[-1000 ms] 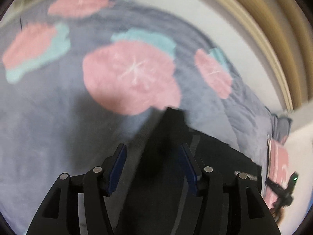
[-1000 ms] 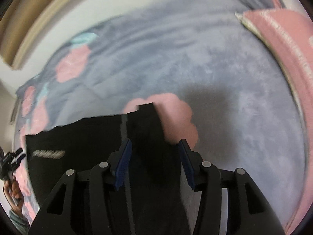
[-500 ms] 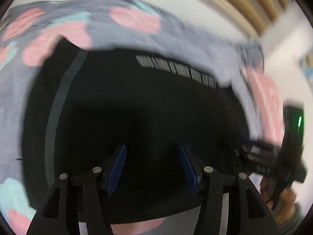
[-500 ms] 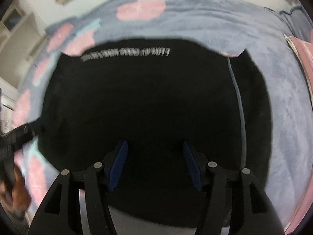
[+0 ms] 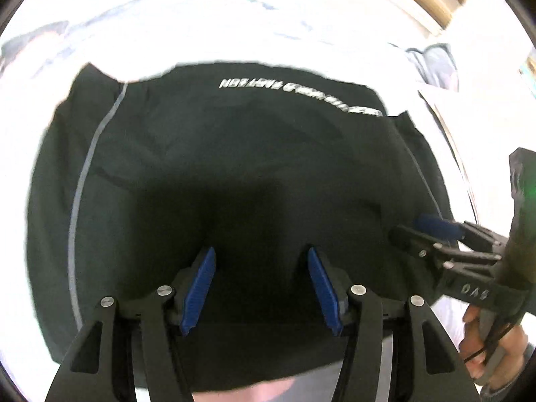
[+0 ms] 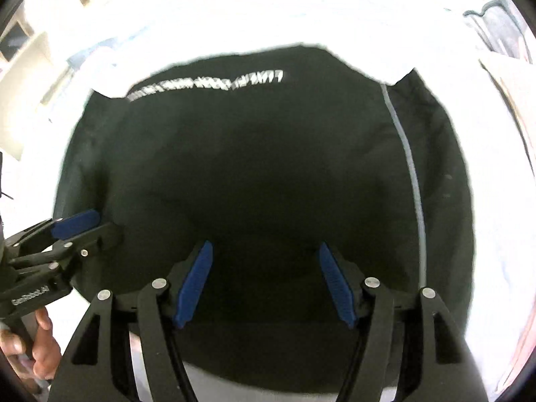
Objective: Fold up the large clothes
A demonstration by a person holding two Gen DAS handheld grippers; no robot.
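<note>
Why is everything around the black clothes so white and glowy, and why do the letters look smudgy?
Left wrist view: the bedding is overexposed to white glare around the dark black garment, and its white lettering is motion-blurred. Right wrist view: same washed-out surround, smeared lettering, fisheye bending the edges.

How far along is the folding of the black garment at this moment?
Done: the black garment lies as a compact block, both sides with grey stripes apparently folded in. In hand: nothing; left gripper and right gripper are open above it. Left: probably a final crosswise fold.
</note>
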